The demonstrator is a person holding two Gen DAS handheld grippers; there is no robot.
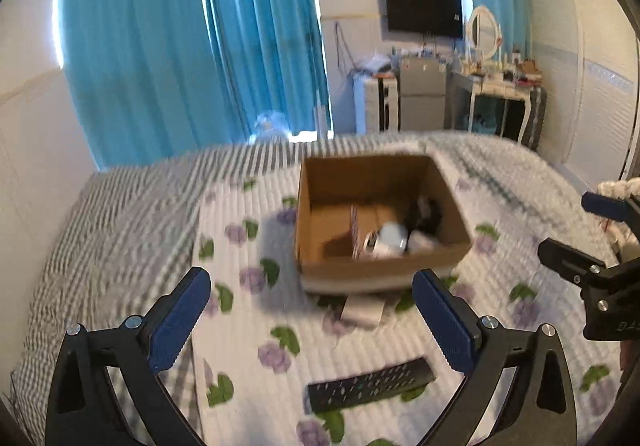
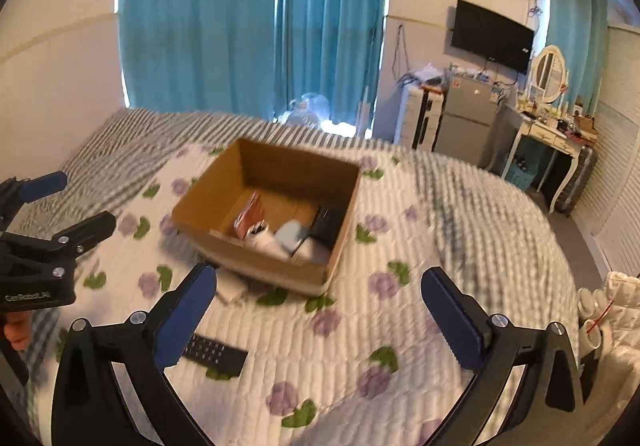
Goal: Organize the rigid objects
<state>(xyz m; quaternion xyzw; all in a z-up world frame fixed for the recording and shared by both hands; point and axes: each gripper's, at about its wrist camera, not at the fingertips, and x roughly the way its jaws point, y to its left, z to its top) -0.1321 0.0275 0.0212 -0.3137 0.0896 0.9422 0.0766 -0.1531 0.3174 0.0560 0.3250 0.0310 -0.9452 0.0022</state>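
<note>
The left gripper (image 1: 311,320) stands with its jaws spread wide and nothing between the 2 blue pads (image 1: 178,320); it hangs above the bed, clear of every object. The right gripper (image 2: 318,320) is likewise spread wide and holds nothing; it shows again at the right edge of the left wrist view (image 1: 576,230), and the left gripper shows at the left edge of the right wrist view (image 2: 60,201), so the 2 tools sit side by side.

An open cardboard box (image 1: 384,266) rests on a white quilt (image 1: 400,338) printed with purple flowers and green leaves; the quilt lies over a grey striped bedcover (image 1: 120,213). Inside the box, gathered toward its near right corner, are several items: a pale blue rounded item (image 1: 394,236), a dark item (image 1: 428,211) behind it against the right wall, and a thin striped card or packet (image 1: 354,226) standing on edge near the middle; blur prevents closer identification.

Outside the box, 2 items lie on the quilt: a small white flat object (image 1: 362,312) just beside the box's near wall, partly tucked under its edge, and a black remote control (image 1: 370,386) nearer the cameras, well apart from the box. In the right wrist view the remote control (image 2: 214,354) lies partly behind the right gripper's left finger.

Both views are motion-blurred.
</note>
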